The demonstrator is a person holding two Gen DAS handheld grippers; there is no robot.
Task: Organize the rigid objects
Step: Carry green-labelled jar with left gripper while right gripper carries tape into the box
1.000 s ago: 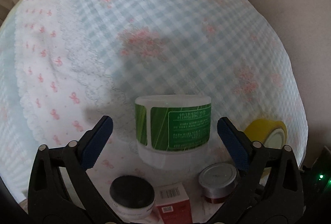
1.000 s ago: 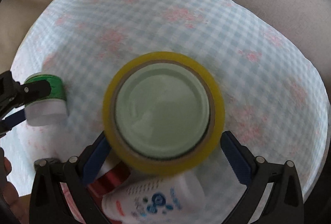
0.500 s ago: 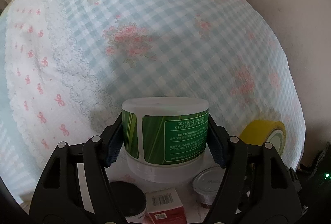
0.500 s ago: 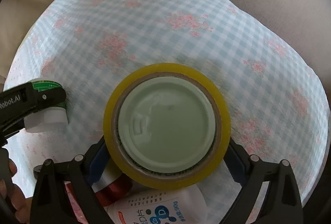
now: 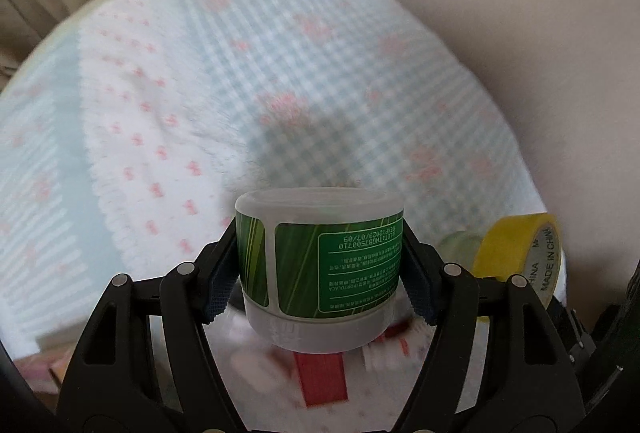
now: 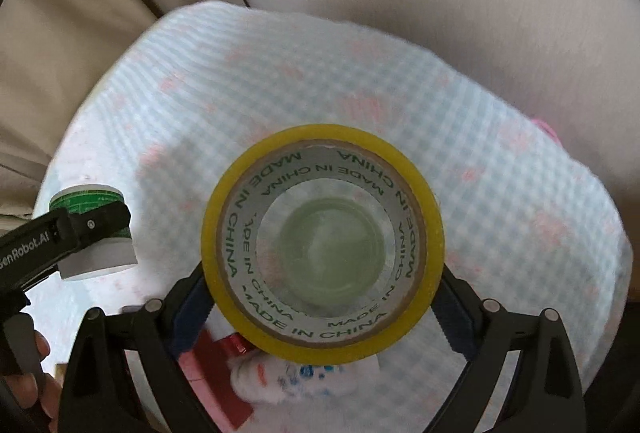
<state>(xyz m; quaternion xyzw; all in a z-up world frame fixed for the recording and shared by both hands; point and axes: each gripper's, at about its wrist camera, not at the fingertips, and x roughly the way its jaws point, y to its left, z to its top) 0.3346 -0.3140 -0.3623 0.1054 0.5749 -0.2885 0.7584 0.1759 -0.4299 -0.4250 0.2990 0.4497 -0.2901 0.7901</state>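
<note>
— What has my left hand-held gripper point(image 5: 320, 273) got?

— I see it closed on the green-labelled jar point(image 5: 320, 265) at lower centre of the left wrist view; both blue pads point(image 5: 218, 291) press the jar's sides; the jar sits upside down, its printed text inverted, and is held above the checked cloth point(image 5: 340, 73).

— And my right?

— My right hand-held gripper point(image 6: 322, 297) is clamped on the yellow tape roll point(image 6: 322, 249) at centre of its view; the roll faces the camera flat-on, with a pale green lid point(image 6: 332, 245) showing through its core; whether roll and lid touch, I cannot tell.

— Anything else?

— A blurred red box point(image 5: 322, 377) lies below the jar at bottom centre; the tape roll also shows at the right edge of the left view.
</note>
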